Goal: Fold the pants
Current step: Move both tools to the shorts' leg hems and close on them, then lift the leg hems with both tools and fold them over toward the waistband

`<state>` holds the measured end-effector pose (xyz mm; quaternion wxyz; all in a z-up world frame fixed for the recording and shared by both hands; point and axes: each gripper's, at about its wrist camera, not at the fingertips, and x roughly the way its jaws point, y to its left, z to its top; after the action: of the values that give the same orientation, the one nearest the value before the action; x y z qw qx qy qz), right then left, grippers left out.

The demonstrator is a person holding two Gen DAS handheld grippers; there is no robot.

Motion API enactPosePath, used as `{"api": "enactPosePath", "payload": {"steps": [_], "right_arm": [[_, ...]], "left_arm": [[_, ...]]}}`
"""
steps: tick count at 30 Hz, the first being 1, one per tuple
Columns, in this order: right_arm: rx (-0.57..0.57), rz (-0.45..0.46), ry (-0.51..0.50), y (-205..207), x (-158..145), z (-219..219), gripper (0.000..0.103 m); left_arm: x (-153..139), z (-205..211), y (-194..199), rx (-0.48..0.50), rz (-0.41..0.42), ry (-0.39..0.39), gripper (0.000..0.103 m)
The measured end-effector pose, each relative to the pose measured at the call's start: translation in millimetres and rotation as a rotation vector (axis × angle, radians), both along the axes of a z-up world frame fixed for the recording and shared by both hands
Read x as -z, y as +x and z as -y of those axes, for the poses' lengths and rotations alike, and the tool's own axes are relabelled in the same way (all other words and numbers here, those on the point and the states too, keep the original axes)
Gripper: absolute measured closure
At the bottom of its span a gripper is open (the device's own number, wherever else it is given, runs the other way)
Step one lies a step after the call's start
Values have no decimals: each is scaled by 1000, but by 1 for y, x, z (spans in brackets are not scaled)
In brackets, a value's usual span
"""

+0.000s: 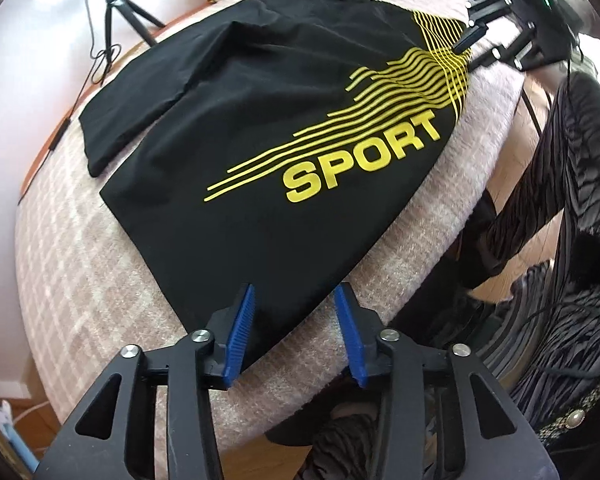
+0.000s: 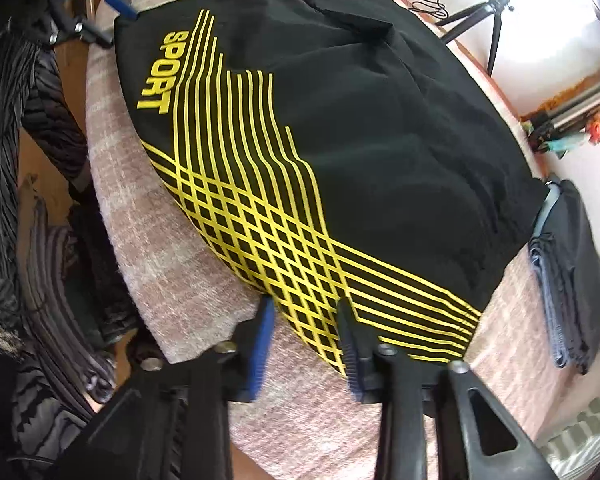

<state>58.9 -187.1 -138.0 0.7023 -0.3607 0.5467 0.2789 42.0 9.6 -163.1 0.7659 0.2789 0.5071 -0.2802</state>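
Left wrist view: left tongs (image 1: 294,312) angled steeply down, parted, astride the pants (image 1: 260,152) hem corner at the counter (image 1: 80,240) near edge; pads not pressing.

Right wrist view: right tongs (image 2: 306,332) pitched down, parted around the striped waist corner; grip unconfirmed.

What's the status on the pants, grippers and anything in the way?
Left gripper open over the hem corner. Right gripper straddling the striped edge, grip unclear. Pants flat on blanket, unfolded. Folded clothes beside them, not blocking.
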Motion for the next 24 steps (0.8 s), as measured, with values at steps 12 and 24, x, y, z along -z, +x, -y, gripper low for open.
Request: {"api": "enactPosePath", "payload": {"steps": [12,24], "right_arm": [[105,57,78,24,-19,8,100],[159,202,98,27,-46,4,102]], "left_arm": [[9,4,6,22,50,14,95],[-55,-12,44,-144,243,-167,102]]}}
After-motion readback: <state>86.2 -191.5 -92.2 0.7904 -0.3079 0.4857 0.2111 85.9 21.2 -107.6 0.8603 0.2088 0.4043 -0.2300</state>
